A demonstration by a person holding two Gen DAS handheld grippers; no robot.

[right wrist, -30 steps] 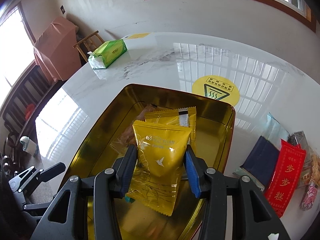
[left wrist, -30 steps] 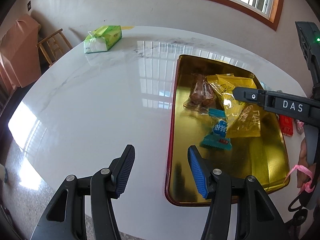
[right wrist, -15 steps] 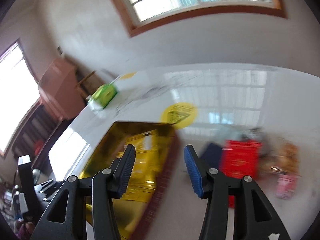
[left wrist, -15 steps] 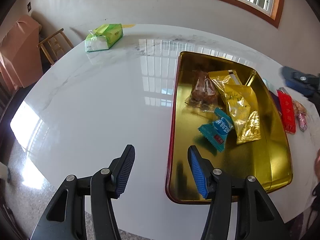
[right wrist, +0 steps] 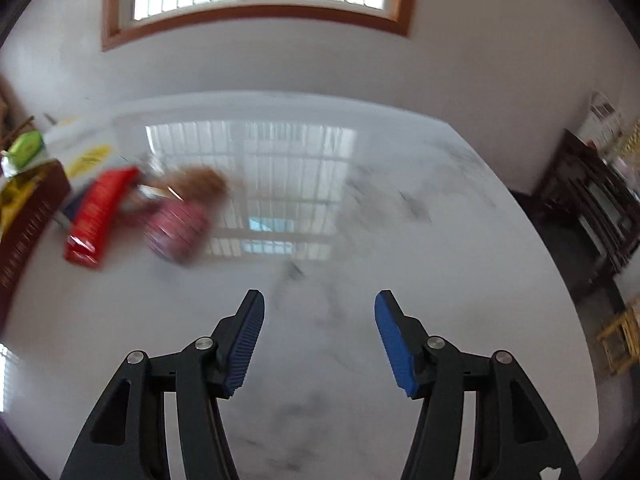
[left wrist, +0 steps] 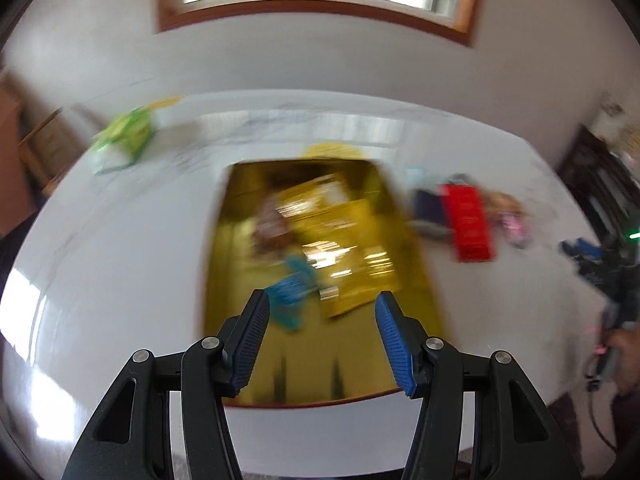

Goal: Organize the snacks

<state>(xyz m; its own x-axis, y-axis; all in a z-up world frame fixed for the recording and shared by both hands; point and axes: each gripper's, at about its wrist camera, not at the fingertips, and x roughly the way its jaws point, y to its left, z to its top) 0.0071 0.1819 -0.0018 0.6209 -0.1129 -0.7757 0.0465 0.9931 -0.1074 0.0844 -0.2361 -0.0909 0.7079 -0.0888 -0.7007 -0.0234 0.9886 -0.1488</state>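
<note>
Grippers, two, both spread, empty: left (left wrist: 320, 340); right (right wrist: 318, 338); one tray (left wrist: 224, 248).

Marble table (right wrist: 360, 240): tray (left wrist: 224, 240), snacks (right wrist: 96, 216).

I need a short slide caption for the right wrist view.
Open right gripper above bare marble table; red packet and pink snack lie far left.

Glossy marble-look table (right wrist: 400, 240), shiny gold metal tray (left wrist: 424, 280) w/ foil packets (left wrist: 348, 240) (crinkly), ribbed blue pads (right wrist: 394, 340).
</note>
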